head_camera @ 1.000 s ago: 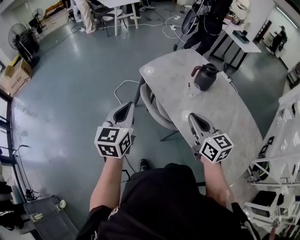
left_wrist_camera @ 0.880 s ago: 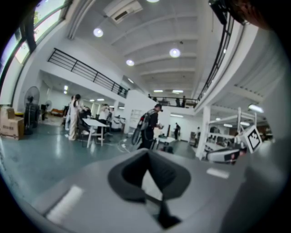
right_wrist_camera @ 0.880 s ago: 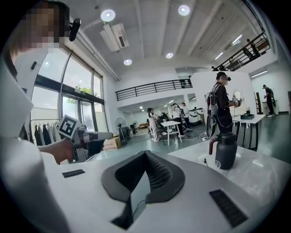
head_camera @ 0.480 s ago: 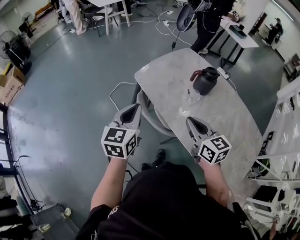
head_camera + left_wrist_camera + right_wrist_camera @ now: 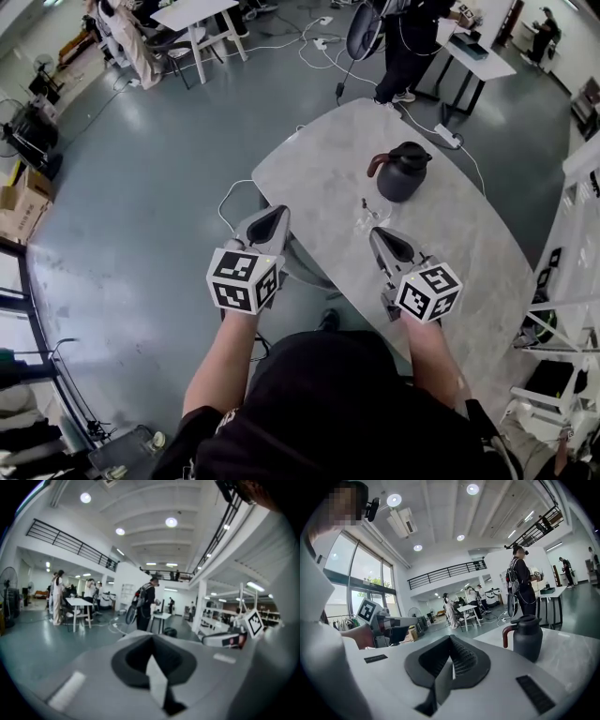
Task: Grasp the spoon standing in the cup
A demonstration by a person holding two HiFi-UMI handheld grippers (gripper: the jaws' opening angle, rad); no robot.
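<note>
the right gripper (image 5: 382, 236) hovers over the desk's (image 5: 309, 169) near edge, jaws pressed together on nothing. the clear cup (image 5: 369, 219) stands just ahead of its tips, with what looks like the spoon (image 5: 364, 202) upright in it and the dark jug (image 5: 403, 172) beyond. the left gripper (image 5: 272, 217), also closed and empty, hangs by the desk's left edge, well apart from the cup.

A small clear cup (image 5: 367, 220) stands upright on the pale bench (image 5: 309, 169), roughly midway along it, toward the near long edge. A thin dark spoon (image 5: 364, 203) stands in it, handle up.
</note>
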